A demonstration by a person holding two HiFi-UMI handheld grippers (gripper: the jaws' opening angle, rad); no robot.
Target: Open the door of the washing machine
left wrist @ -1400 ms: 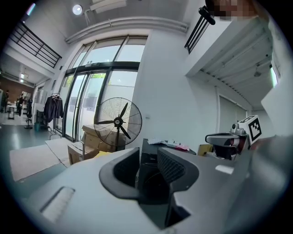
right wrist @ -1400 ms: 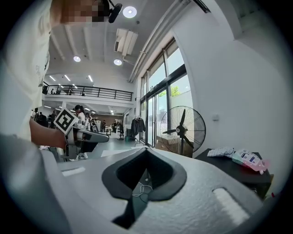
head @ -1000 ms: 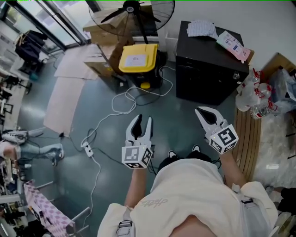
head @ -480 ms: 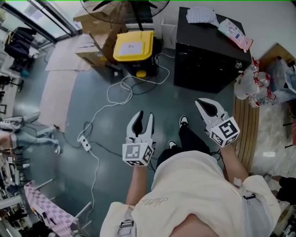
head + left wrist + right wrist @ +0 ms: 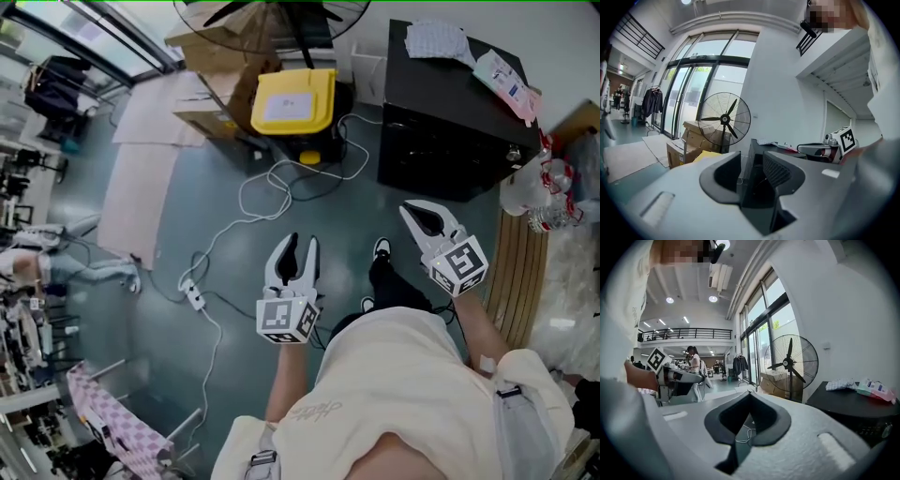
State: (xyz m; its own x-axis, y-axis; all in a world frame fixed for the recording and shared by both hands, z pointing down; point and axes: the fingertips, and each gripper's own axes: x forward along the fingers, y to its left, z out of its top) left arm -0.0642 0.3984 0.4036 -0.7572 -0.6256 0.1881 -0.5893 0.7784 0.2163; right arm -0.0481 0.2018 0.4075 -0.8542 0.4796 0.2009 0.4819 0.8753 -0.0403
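Note:
The washing machine [image 5: 459, 122] is a black box standing by the white wall, ahead and to the right of me. Its dark front [image 5: 448, 164] faces me, and I see no gap at the door. My left gripper [image 5: 298, 251] hangs over the floor well short of the machine, open with nothing between its fingers. Held closer to the machine but still apart from it, my right gripper [image 5: 424, 223] is shut and empty. The left gripper view shows the machine [image 5: 755, 151] past the jaws, and it appears at the right [image 5: 855, 411] of the right gripper view.
A cloth [image 5: 439, 39] and a packet [image 5: 506, 73] lie on the machine's top. A yellow-lidded box [image 5: 292, 98], cardboard boxes and a standing fan [image 5: 272, 14] stand to its left. Cables and a power strip [image 5: 195, 298] trail over the floor. A wooden pallet [image 5: 520, 281] with bottles [image 5: 548, 197] is at the right.
The person has stepped forward, with a shoe now showing ahead of the body. Both grippers keep the same pose, left open and right shut.

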